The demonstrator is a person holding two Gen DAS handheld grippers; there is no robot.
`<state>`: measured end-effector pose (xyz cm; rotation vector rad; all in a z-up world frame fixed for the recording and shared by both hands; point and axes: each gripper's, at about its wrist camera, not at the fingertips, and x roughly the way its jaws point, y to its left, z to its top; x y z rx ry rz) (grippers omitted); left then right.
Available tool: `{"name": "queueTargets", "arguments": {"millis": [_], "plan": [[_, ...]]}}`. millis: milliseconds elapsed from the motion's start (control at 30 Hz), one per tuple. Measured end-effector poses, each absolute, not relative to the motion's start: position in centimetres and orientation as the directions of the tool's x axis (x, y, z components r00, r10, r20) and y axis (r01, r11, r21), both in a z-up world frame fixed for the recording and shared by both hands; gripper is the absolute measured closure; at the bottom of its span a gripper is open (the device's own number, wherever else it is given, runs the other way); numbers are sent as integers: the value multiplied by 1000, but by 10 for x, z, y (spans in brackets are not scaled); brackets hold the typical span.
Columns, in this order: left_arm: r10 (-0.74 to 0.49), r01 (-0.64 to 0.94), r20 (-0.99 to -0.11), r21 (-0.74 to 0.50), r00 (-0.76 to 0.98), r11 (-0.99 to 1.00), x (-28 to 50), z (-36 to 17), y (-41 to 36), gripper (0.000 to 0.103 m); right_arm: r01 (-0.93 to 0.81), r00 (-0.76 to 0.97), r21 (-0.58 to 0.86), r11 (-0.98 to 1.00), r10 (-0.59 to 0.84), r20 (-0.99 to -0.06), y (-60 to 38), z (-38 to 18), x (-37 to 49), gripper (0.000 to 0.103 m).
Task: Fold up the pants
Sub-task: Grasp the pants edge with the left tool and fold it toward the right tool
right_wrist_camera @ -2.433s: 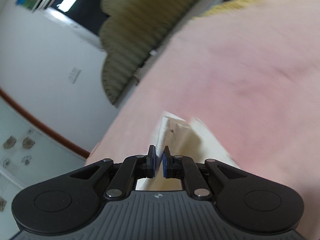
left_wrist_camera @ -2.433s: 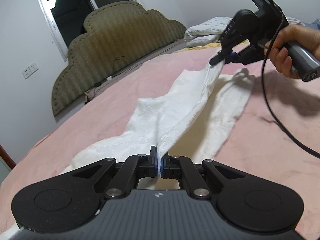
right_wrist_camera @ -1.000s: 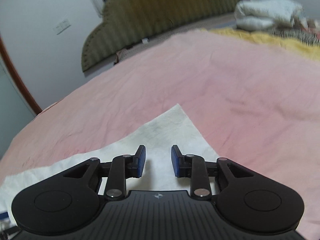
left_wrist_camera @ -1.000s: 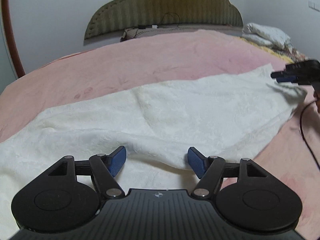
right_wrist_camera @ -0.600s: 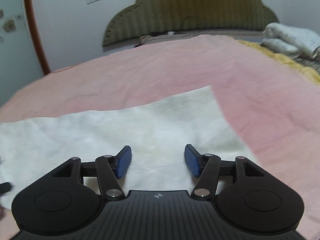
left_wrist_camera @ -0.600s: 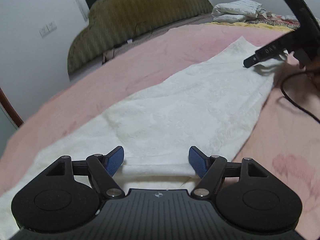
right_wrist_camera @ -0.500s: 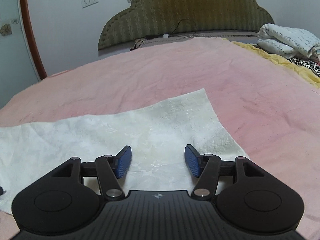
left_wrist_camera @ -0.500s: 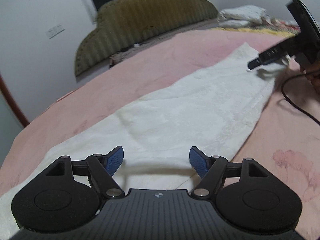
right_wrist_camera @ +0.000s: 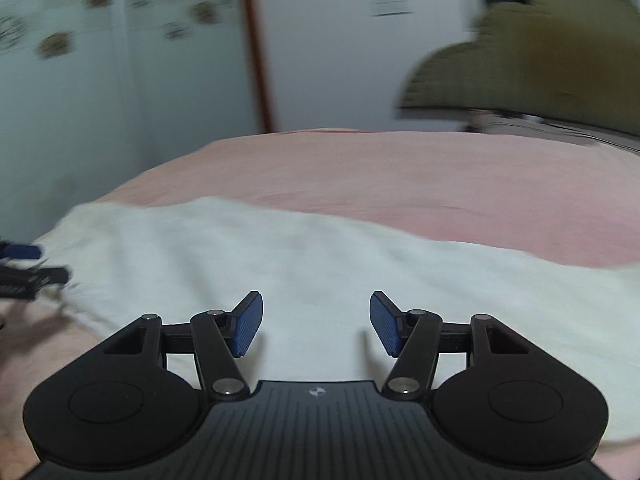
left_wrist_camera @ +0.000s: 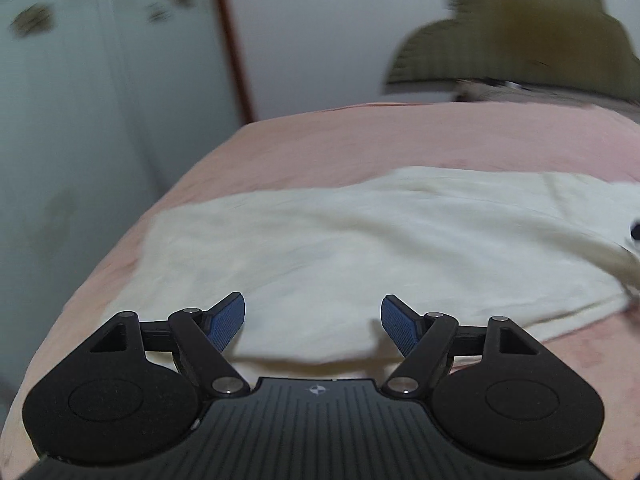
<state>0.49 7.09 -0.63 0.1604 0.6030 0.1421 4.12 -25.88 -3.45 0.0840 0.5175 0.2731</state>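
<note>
The white pants (left_wrist_camera: pixel 360 248) lie flat in a long strip across the pink bed (left_wrist_camera: pixel 400 140), folded lengthwise. My left gripper (left_wrist_camera: pixel 312 320) is open and empty, just above the near edge of the cloth. My right gripper (right_wrist_camera: pixel 316 320) is open and empty over the pants (right_wrist_camera: pixel 280 256). In the right wrist view the left gripper's fingers (right_wrist_camera: pixel 24 264) show at the far left edge by the cloth's end. Both views are motion-blurred.
The olive padded headboard (left_wrist_camera: pixel 520 52) stands at the back right. A white wall with a brown door frame (left_wrist_camera: pixel 232 40) and a pale patterned panel (left_wrist_camera: pixel 60 80) are on the left. The bed's edge (left_wrist_camera: pixel 100 272) drops off at left.
Both grippers let go of the pants, opened, and have swung to the left; the views now face the wall and the bed's left side. The pants lie flat.
</note>
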Motion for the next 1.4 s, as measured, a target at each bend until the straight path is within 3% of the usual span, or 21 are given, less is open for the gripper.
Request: {"name": "queueTargets", "arguments": {"millis": [267,433,500,633,733,1000,1033,1067,1100,1133,1333,1400], "plan": [[298,-462,-549,-187,781,867,-29,15,192,28,-569,689,52,821,510,-515,-131,-34,68,44],[122,-423,-558,-450,821,787,-35,15,225,38,-678,616,18,735,581,-533,-74,-35,67,44],[74,-393,-541,-503,838,770,-39,15,227,48,-700,605,1,714,594,-530,-62,-34,64,44],[-24,-350,-520,-607,854,713,-33,9,234,51,-715,601,-24,698,597,-531,-53,-36,59,36],[-71,-346,-514,-667,855,660,-23,2,238,53,-711,600,-24,703,588,-542,-51,-38,61,36],[-195,-345,-540,-734,819,585,2,-23,240,59,-708,604,-36,705,579,-548,-45,-39,68,36],[-180,-356,-543,-730,820,583,5,-26,241,66,-709,601,-34,704,579,-551,-45,-41,69,36],[-163,-364,-546,-723,821,587,5,-27,241,85,-709,599,-32,705,578,-554,-45,-42,69,36],[-142,-373,-550,-711,823,596,5,-26,242,96,-709,598,-32,705,576,-557,-45,-44,69,34],[-128,-375,-548,-706,827,601,5,-26,243,100,-709,598,-33,705,576,-558,-47,-44,68,33],[13,-392,-507,-649,862,652,-16,-11,242,101,-717,596,-39,696,583,-552,-48,-42,63,32],[-8,-373,-515,-630,857,681,-14,-8,245,101,-727,587,-30,686,599,-545,-49,-40,61,31]]}}
